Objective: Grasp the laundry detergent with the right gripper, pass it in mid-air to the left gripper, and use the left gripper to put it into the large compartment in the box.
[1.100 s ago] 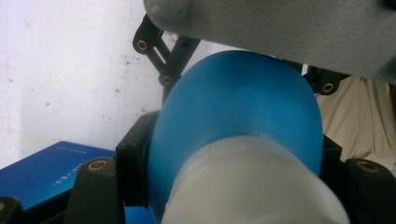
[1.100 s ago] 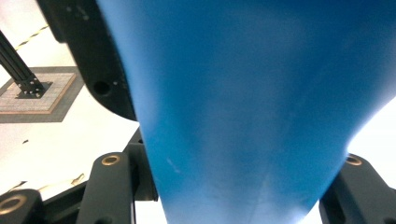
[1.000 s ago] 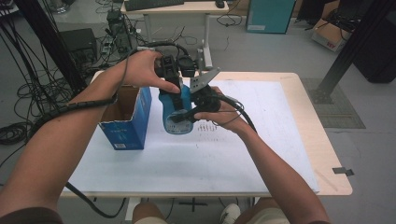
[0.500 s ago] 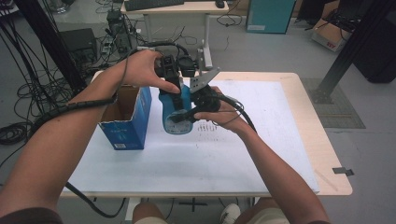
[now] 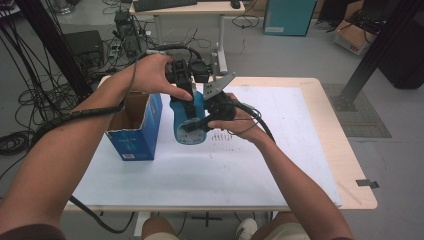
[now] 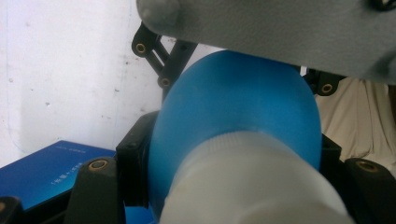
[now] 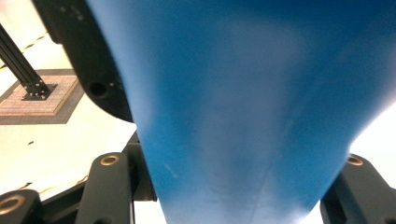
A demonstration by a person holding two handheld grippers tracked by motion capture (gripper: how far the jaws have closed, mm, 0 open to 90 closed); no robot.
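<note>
Both claws grasp one smooth blue plastic bottle point(image 5: 187, 122): the left claw point(image 5: 186, 102) clenched on its upper part, the right claw point(image 5: 200, 125) just beside, clamping lower, above the white counter point(image 5: 210, 170).

Black tongs point(image 5: 192, 107), brass screws, coiled cable point(image 5: 75, 116)

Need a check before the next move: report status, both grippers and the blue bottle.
Left gripper and right gripper both shut on blue bottle, held above table. Blue box close on its left.
</note>
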